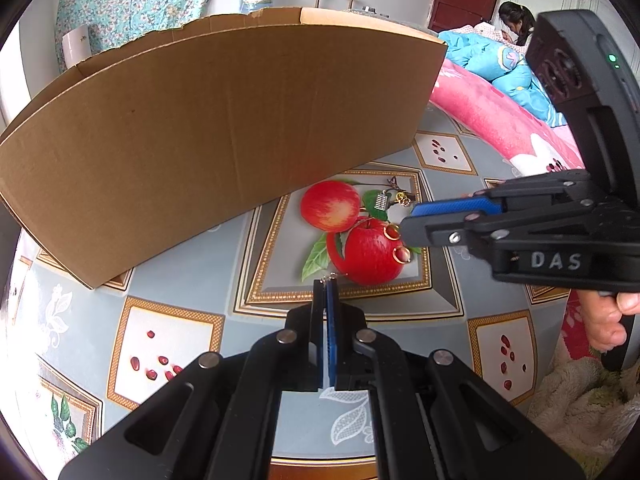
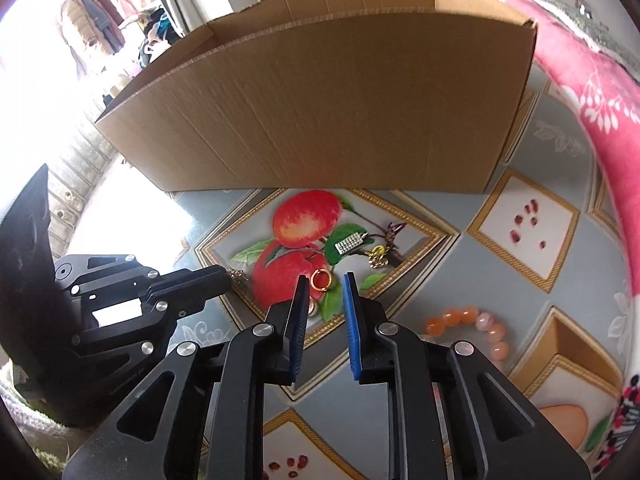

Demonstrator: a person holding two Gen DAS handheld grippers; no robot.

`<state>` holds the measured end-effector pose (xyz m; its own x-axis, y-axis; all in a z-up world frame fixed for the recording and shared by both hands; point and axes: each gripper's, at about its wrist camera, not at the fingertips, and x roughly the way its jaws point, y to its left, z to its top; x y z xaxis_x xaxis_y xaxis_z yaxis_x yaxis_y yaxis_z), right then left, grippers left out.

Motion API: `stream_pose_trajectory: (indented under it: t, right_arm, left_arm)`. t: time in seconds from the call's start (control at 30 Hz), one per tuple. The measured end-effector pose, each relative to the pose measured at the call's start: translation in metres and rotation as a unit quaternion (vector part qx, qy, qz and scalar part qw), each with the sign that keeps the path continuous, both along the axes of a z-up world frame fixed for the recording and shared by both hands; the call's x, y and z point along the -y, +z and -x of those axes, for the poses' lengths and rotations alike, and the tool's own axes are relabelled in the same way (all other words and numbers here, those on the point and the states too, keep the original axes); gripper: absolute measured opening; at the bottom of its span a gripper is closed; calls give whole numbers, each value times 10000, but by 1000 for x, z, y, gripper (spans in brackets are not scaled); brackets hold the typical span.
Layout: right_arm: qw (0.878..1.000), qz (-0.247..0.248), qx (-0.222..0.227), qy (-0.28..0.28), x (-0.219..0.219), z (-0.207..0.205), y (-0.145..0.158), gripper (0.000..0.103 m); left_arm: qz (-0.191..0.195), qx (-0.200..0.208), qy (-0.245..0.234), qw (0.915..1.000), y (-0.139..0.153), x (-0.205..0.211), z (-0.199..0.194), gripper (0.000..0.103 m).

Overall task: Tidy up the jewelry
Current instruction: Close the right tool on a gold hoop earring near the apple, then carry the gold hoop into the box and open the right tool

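My left gripper (image 1: 329, 281) is shut on a small silver earring (image 1: 331, 277) that pokes out at its tips; it also shows in the right wrist view (image 2: 236, 275). My right gripper (image 2: 326, 282) is open and empty, low over the table, with a gold ring (image 2: 321, 279) just ahead between its tips and a second ring (image 2: 313, 309) beside its left finger. Both rings (image 1: 392, 232) (image 1: 401, 255) show in the left wrist view by the right gripper (image 1: 406, 222). A silver rectangular piece (image 2: 349, 243) and a gold earring (image 2: 377, 257) lie farther ahead. A large open cardboard box (image 2: 320, 92) stands behind.
An orange and pink bead bracelet (image 2: 476, 326) lies on the table to the right of my right gripper. The tablecloth (image 1: 168, 260) has an apple print. A pink blanket (image 2: 588, 80) lies along the right edge. A person (image 1: 516, 24) sits on a bed far back.
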<state>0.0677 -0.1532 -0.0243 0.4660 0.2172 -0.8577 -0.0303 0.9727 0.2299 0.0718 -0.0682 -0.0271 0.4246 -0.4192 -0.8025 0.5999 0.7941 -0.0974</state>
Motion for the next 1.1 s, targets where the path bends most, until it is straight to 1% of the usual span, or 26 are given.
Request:
stream_pose_trajectory:
  t: [0.07,0.23,0.47,0.77,0.87,0.9,0.93,1.1]
  right_arm:
    - [10000,-40,-53,8,-3,-6,-1,18]
    - [10000,41,-34,2,-11,-8,0,19]
    - [9994,320,107,39,-33,-8,-2,19]
    - [9986,467,256,-53,-45,-8,-3,18]
    - [9976,613,315,-36,-49,-5,-3,16]
    - [9973,653,332,-38,-50,-3,-1,14]
    - [9970,686,343,-45,-50,-2,0,9]
    - [9974,614,383,-39,-48,0,0,8]
  left_arm:
    - [5,-3,3,10000,0,0,0,1]
    - [30,-13,12,10000,-1,-1,0,1]
    - [41,-17,20,10000,0,-2,0,1]
    - [58,-29,25,10000,0,-2,0,1]
    - [56,-28,27,10000,0,-2,0,1]
    - [57,-28,29,10000,0,-2,0,1]
    - [58,-29,28,10000,0,-2,0,1]
    - [53,-24,23,10000,0,-2,0,1]
